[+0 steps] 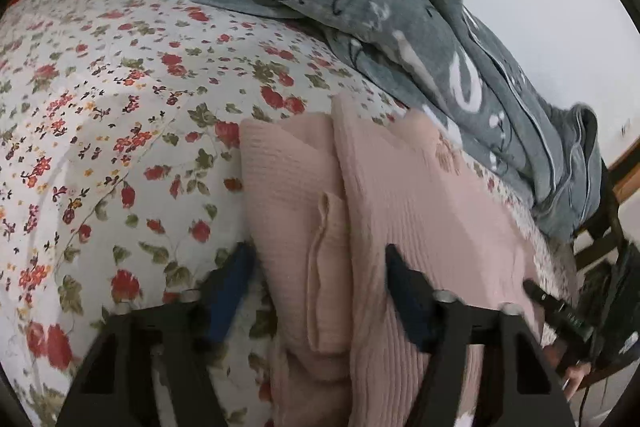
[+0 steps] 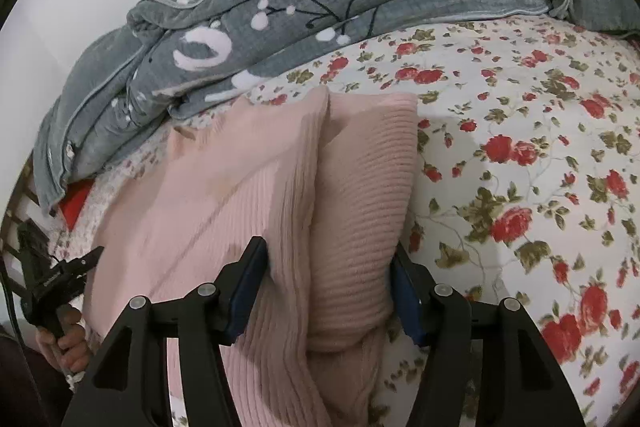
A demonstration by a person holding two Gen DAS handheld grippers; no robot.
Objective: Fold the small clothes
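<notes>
A pink ribbed knit garment (image 1: 400, 195) lies partly folded on the floral bedsheet (image 1: 120, 107). In the left wrist view my left gripper (image 1: 320, 267) is open, its fingers straddling a folded pink edge, one finger (image 1: 232, 283) over the sheet, the other (image 1: 404, 291) over the knit. In the right wrist view the same pink garment (image 2: 240, 187) lies below, and my right gripper (image 2: 328, 267) is open around a raised fold of it, with fingers (image 2: 248, 275) on each side. The right gripper also shows at the left view's right edge (image 1: 560, 311), and the left gripper at the right view's left edge (image 2: 60, 279).
A bunched grey blanket (image 1: 400, 7) with white and black print lies along the far side of the bed, also in the right wrist view (image 2: 280, 7). A white wall stands behind it. A wooden bed frame (image 1: 624, 163) shows at the edge.
</notes>
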